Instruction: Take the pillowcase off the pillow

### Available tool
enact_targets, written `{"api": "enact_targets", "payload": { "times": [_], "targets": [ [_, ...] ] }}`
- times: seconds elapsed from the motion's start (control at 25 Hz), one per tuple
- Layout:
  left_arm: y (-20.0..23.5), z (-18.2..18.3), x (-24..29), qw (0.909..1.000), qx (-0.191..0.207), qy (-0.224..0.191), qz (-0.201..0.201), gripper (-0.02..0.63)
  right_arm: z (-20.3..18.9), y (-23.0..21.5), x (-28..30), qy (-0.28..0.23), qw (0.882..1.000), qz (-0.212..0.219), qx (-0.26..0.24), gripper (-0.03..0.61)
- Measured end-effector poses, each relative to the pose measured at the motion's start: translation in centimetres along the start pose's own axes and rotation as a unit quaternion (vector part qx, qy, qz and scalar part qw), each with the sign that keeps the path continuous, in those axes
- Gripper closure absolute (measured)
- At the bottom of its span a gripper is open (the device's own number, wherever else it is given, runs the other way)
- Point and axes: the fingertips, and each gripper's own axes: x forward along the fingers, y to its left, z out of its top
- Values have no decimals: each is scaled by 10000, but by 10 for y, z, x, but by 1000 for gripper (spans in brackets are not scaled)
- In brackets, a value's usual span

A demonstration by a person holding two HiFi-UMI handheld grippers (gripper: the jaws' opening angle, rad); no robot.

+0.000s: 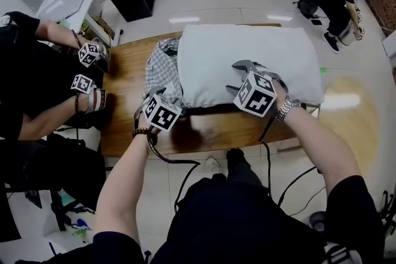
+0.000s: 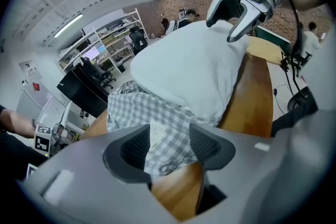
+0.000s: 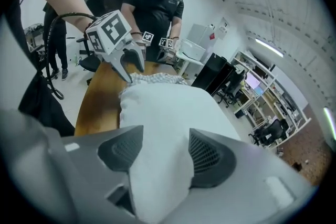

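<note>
Nearly done, I judge: the grey-checked cloth pillowcase (image 1: 162,65) lies bunched at the plump white pillow (image 1: 247,52)'s left end, perhaps overlapping it. Left gripper (image 2: 165,144) jaws spread around the checks, right gripper (image 3: 160,152) jaws spread around the pillow's near edge.

We can read no word or number anywhere. The cube (image 1: 162,113) on the left tongs (image 2: 168,147) and the cube (image 1: 257,94) on the right tongs (image 3: 157,152) bear only black-and-white square patterns. A white tag (image 2: 156,131) on the checked pillowcase (image 2: 142,107), between the left tongs' jaws, is too blurred to read.
</note>
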Motion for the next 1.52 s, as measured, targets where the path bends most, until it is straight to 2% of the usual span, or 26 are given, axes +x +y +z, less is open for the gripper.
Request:
{"api": "enact_targets", "payload": {
  "times": [0.24,0.44,0.64,0.8,0.92,1.04,1.08,1.24,1.52],
  "targets": [
    [-28,-22,16,9995,229,182,-106,341,-9,25,11,141,9990,-196,-371,281],
    [-32,-30,32,9985,419,336,-115,329,-10,20,25,323,9953,-515,-747,276],
    [-33,-40,52,9957,707,575,-142,321,-21,10,46,612,9916,-699,-897,284],
    [-34,-46,72,9929,866,793,-189,340,-27,2,55,738,9907,-797,-818,349],
    [-27,-51,85,9909,905,983,-136,413,-26,-8,56,749,9905,-920,-698,435],
    [-11,-59,95,9888,832,1239,77,569,-25,-21,56,787,9910,-965,-484,504],
    [-7,-61,97,9884,781,1299,136,587,-27,-25,55,814,9910,-976,-415,514],
    [7,-72,94,9873,469,1509,185,594,-35,-37,48,930,9899,-1041,-235,543],
    [46,-100,75,9826,-182,1823,307,595,-50,-48,37,1156,9869,-1124,87,552]
  ]
}}
